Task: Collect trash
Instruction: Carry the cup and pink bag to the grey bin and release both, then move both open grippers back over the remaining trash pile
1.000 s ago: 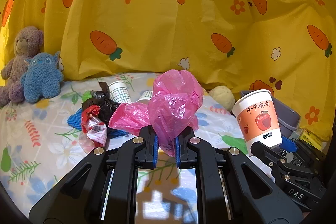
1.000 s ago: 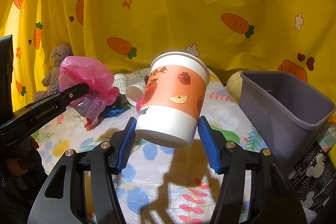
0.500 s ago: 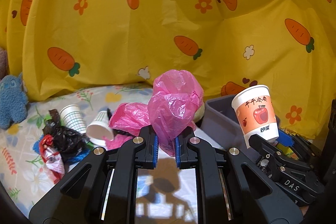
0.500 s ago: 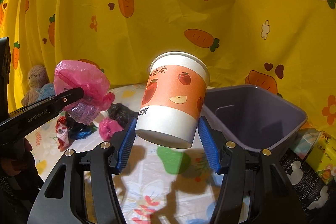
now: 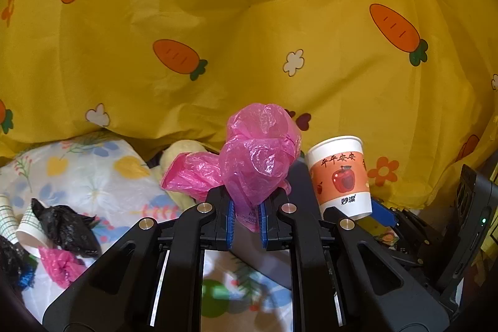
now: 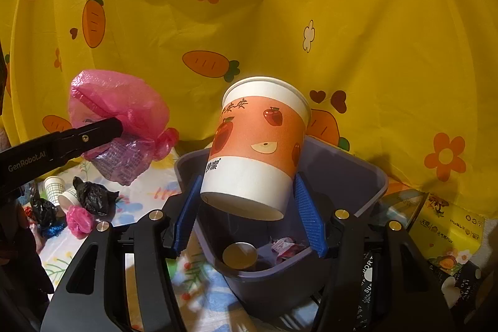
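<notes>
My left gripper [image 5: 246, 218] is shut on a crumpled pink plastic bag [image 5: 258, 157] and holds it in the air; the bag also shows in the right wrist view [image 6: 121, 114], left of the bin. My right gripper [image 6: 249, 217] is shut on an orange and white paper cup [image 6: 258, 148] with apple prints, tilted, directly above the open grey bin [image 6: 358, 182]. The cup shows in the left wrist view [image 5: 340, 176] to the right of the bag. The bin holds a round metal lid [image 6: 239, 254] and a wrapper [image 6: 286, 246].
More trash lies on the floral sheet [image 5: 93, 170] at the left: black bags [image 6: 93, 196], small white cups [image 6: 54, 187], a pink bag [image 6: 79, 220]. A yellow carrot-print curtain [image 6: 249, 21] hangs behind. A yellow box [image 6: 451, 235] sits right of the bin.
Both grippers have swung right, away from the trash pile. The cup is now over the bin's opening, and the pink bag has come near the bin's left side.
</notes>
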### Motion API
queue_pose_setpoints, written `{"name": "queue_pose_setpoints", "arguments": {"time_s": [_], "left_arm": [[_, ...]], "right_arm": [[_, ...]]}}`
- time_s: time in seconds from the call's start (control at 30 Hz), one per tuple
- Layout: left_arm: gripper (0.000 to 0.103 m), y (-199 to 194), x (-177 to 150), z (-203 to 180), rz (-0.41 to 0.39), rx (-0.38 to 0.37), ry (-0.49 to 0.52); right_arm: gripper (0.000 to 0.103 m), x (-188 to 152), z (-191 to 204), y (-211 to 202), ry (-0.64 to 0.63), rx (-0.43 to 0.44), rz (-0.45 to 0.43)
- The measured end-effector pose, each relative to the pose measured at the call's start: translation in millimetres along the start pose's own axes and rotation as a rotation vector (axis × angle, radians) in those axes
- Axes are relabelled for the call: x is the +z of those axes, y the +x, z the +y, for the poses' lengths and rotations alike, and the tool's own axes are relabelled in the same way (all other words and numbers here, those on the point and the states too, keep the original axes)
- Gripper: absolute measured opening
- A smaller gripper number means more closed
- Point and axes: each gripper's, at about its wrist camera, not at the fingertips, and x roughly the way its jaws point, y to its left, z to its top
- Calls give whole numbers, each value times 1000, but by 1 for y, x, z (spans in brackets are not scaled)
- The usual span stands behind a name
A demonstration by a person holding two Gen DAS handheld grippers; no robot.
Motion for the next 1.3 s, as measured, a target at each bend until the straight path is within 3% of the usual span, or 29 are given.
{"name": "queue_pose_setpoints", "arguments": {"time_s": [0.33, 0.8, 0.83, 0.9, 0.93, 0.97, 1.07, 1.17, 1.3], "left_arm": [[11, 54, 1, -7, 79, -107, -29], [14, 83, -9, 2, 141, -179, -94], [18, 84, -9, 2, 142, -179, -93], [36, 82, -9, 2, 135, -174, -83], [57, 79, -10, 1, 120, -162, -74], [70, 75, -10, 2, 98, -140, -71], [85, 60, -9, 8, 45, -92, -74], [94, 39, -9, 14, -10, -8, -55], [97, 8, -17, 28, -51, 103, -62]], "right_arm": [[59, -5, -15, 12, 28, -41, 28], [59, -12, -20, 30, 41, -60, 68], [59, -12, -20, 31, 41, -63, 68], [59, -11, -20, 31, 43, -69, 68], [59, -12, -21, 31, 44, -72, 67], [59, -12, -21, 31, 44, -73, 66], [66, -13, -21, 30, 47, -89, 58], [70, -11, -22, 23, 57, -94, 37], [82, -9, -15, 12, 57, -91, -3]]}}
